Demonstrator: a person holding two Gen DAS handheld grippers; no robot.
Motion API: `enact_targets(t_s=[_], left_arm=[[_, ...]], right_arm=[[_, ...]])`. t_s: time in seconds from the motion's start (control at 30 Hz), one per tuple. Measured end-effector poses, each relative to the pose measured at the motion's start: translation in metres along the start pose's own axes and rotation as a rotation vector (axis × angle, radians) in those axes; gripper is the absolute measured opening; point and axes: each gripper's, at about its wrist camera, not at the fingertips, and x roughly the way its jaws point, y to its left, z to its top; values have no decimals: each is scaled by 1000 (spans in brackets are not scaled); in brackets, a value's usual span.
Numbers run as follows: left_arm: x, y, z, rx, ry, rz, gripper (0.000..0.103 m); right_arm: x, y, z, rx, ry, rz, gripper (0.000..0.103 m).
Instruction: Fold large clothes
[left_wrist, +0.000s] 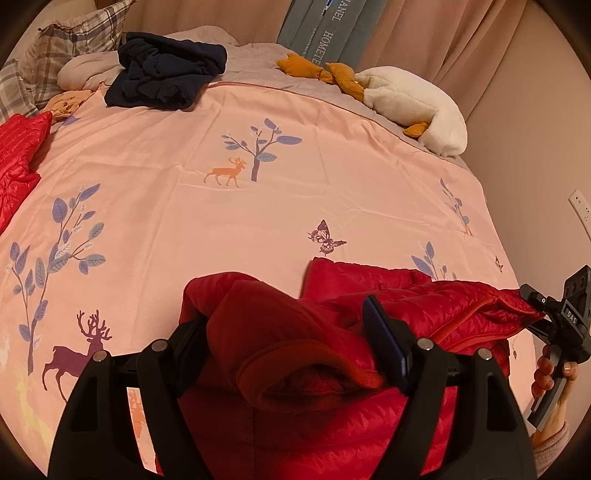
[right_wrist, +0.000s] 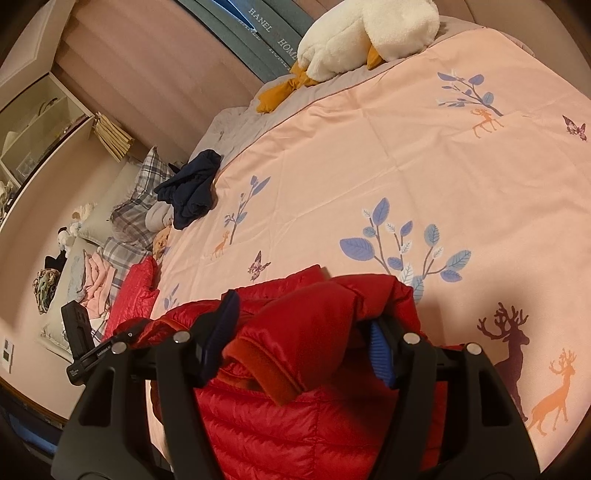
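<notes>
Holding a red jacket (left_wrist: 388, 306) at the near edge of the bed (left_wrist: 258, 206), both grippers have bunched fabric between the jaws. L gripper (left_wrist: 288, 339) stands wide, w/ a thick fold filling the gap; pads look pressed on it. R gripper (right_wrist: 303, 332) likewise pinches a fold. Jacket lies partly on the bed's pink cover. Navy clothes (left_wrist: 166, 70) sit at the bed's far side, a white plush (left_wrist: 413, 107) at its far corner. A second red garment (left_wrist: 18, 162) lies at the bed's left edge.

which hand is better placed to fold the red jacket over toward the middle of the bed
Either, barely: both the left gripper and right gripper already clamp the red jacket. Slight edge right, holding less bunched fabric.
</notes>
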Motion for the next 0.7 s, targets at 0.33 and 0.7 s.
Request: enact_targets(t_s=[0.33, 0.7], left_arm=[[9, 0, 1, 10, 13, 28, 79], [16, 1, 1, 17, 23, 46, 79]], right_arm=[[8, 2, -1, -8, 7, -26, 62], [14, -1, -3, -9, 15, -33, 62]])
